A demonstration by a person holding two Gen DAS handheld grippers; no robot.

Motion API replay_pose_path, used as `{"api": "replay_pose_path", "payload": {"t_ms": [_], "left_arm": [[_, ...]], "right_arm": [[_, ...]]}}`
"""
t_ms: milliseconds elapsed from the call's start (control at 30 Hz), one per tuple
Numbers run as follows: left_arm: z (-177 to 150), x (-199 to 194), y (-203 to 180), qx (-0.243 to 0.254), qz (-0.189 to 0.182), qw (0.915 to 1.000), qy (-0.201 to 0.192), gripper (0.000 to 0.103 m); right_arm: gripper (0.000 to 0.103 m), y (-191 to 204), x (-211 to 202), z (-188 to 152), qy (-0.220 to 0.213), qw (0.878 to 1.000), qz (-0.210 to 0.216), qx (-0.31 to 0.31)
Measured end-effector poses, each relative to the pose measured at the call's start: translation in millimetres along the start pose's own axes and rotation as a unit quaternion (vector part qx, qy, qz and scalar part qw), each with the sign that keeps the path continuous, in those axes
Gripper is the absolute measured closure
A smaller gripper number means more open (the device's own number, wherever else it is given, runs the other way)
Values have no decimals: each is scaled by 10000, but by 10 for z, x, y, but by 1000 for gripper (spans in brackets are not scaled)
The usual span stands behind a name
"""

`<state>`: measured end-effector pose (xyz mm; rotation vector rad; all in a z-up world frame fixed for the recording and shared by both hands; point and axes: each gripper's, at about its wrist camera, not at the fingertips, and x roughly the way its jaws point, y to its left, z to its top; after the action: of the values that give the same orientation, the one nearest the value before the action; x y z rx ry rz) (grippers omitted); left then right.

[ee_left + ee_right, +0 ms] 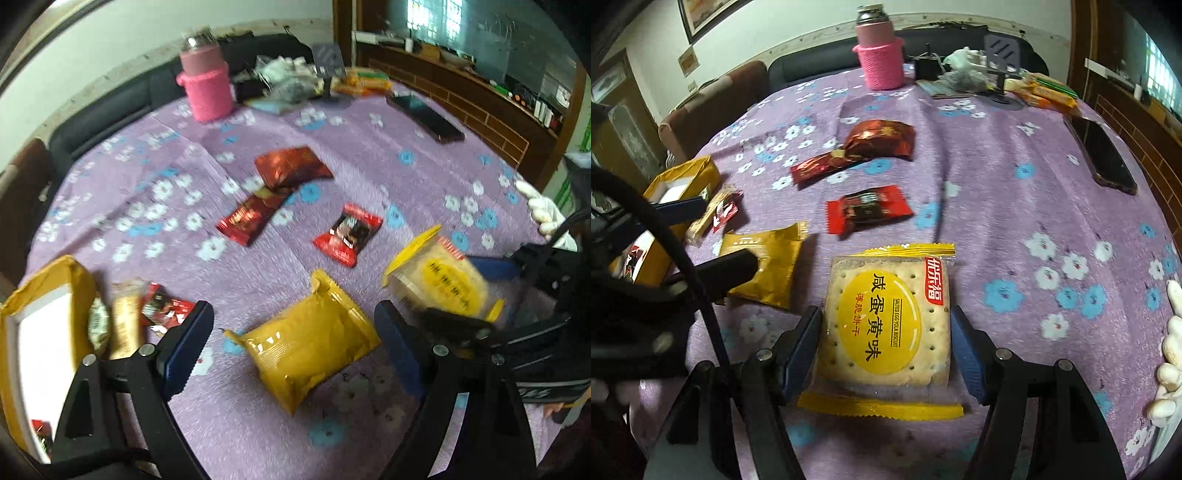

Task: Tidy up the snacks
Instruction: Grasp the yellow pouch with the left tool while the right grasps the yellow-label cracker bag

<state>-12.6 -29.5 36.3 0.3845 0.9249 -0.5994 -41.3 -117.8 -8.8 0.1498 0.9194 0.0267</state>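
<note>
Yellow wrappers mark both targets on the purple flowered tablecloth [1015, 206]. The right gripper [886, 350] has the salted egg yolk biscuit pack [888, 325] squarely between its blue pads; the left pad sits against the wrapper's edge while a sliver of gap shows at the right one, so I cannot tell whether it is actually clamped or merely bracketed, and the left wrist view shows the pack tilted up off the cloth. The left gripper [291, 354] stands wide open and empty, its jaws straddling the golden-yellow snack pouch [306, 343], which lies flat on the cloth between them and nearer the right jaw. This looks like the gathering step: each pack should go towards the yellow box [44, 288] at the left edge, where a few snacks already sit. Next, the left jaws need lowering and centring before closing.
</note>
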Motion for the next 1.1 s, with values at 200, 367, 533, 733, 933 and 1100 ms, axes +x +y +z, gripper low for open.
{"api": "replay_pose_path", "payload": {"t_ms": [200, 367, 533, 733, 933, 1100], "left_arm": [[-108, 45, -97, 283, -181, 9993, 167, 14], [-197, 78, -230, 533, 38, 9978, 397, 42], [-201, 23, -272, 500, 127, 9983, 270, 42], [-128, -195, -224, 340, 47, 9994, -87, 22], [-103, -70, -340, 668, 321, 9973, -5, 20], [-74, 116, -415, 840, 441, 9954, 129, 21]], "right_arm": [[35, -86, -10, 15, 4, 9998, 158, 146], [35, -94, -14, 14, -11, 9998, 164, 151], [35, -86, -20, 2, 14, 10000, 69, 40], [34, -75, -23, -16, 74, 10000, -27, -60], [34, -58, -23, -56, 51, 9997, -77, -206], [35, -156, -51, -65, -1, 9999, -131, -80]]}}
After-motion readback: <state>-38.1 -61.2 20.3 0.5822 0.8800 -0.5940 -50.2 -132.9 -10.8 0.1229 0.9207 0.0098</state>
